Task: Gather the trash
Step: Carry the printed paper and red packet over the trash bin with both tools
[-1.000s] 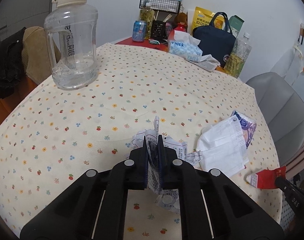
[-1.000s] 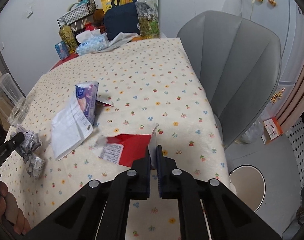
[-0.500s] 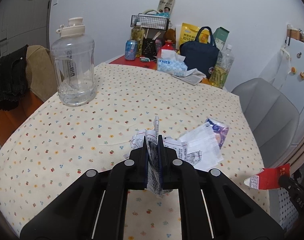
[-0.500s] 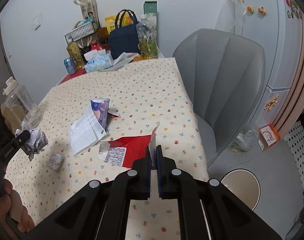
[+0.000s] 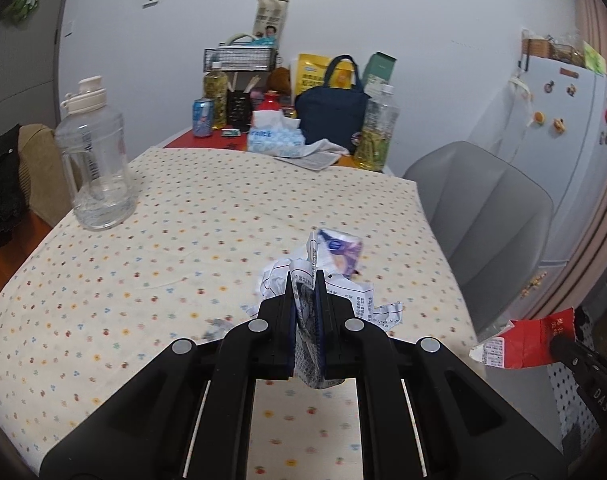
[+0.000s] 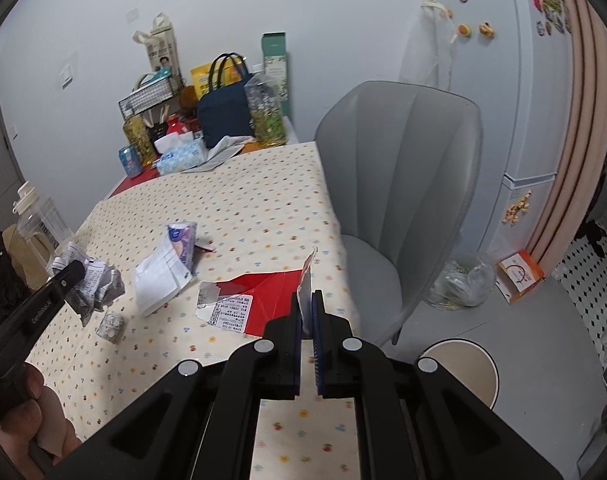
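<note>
My left gripper [image 5: 306, 280] is shut on a crumpled printed paper [image 5: 355, 304] and holds it above the flowered table [image 5: 143, 280]; the paper also shows in the right wrist view [image 6: 97, 286]. My right gripper [image 6: 307, 300] is shut on a flat red packet [image 6: 259, 300], lifted over the table's right edge; the packet also shows in the left wrist view [image 5: 527, 342]. A white and purple wrapper [image 6: 167, 264] and a small crumpled foil piece [image 6: 111, 324] lie on the table.
A round waste bin [image 6: 459, 372] stands on the floor by the grey chair [image 6: 399, 200]. A clear water jug [image 5: 95, 168] stands at the table's left. A tissue box [image 5: 275, 136], bottles, a can and a navy bag [image 5: 327, 116] crowd the far end.
Both grippers have risen and drawn back from the table, each with its trash. The small foil piece has dropped from the crumpled paper onto the table.
</note>
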{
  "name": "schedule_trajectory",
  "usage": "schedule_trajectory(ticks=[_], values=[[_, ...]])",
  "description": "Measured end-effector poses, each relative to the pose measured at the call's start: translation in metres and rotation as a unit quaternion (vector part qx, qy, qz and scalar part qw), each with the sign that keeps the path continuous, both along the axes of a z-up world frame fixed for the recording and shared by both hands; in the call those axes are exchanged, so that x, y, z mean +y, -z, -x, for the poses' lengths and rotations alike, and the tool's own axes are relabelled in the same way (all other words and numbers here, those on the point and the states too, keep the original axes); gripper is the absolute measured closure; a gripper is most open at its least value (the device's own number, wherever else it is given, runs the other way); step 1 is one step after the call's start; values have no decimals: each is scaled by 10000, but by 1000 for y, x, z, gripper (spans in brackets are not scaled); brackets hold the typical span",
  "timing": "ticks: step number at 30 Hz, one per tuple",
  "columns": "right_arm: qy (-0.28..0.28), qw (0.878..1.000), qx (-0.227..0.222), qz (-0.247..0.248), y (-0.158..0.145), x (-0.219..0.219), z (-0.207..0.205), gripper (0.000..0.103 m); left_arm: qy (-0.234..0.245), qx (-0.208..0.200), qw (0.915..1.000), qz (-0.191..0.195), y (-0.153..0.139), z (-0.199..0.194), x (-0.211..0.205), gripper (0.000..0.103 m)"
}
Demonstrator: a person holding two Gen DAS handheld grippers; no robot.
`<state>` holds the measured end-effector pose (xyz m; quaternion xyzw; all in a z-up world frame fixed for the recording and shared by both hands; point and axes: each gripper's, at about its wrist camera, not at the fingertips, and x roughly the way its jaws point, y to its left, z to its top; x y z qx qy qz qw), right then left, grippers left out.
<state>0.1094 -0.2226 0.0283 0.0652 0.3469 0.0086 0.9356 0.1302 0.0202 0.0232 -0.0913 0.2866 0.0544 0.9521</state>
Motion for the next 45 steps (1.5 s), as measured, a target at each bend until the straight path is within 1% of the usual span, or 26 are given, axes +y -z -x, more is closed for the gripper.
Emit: schedule_trajectory(ticks=[12, 24, 36, 45], values=[[501, 9987, -13, -60, 0, -57, 18, 97, 658, 31, 9977, -125, -1, -9, -70, 95], [1070, 9942, 55, -93, 9, -122, 27, 97, 1282, 192, 9911, -289, 8, -23, -147, 95], [1616, 9861, 241, -300, 34, -184, 31, 97, 1952, 426, 9783, -555, 24, -39, -229, 95], [2002, 9775, 447, -485, 59, -235, 35, 97, 2441, 622, 9648, -753, 42, -50, -291, 95]])
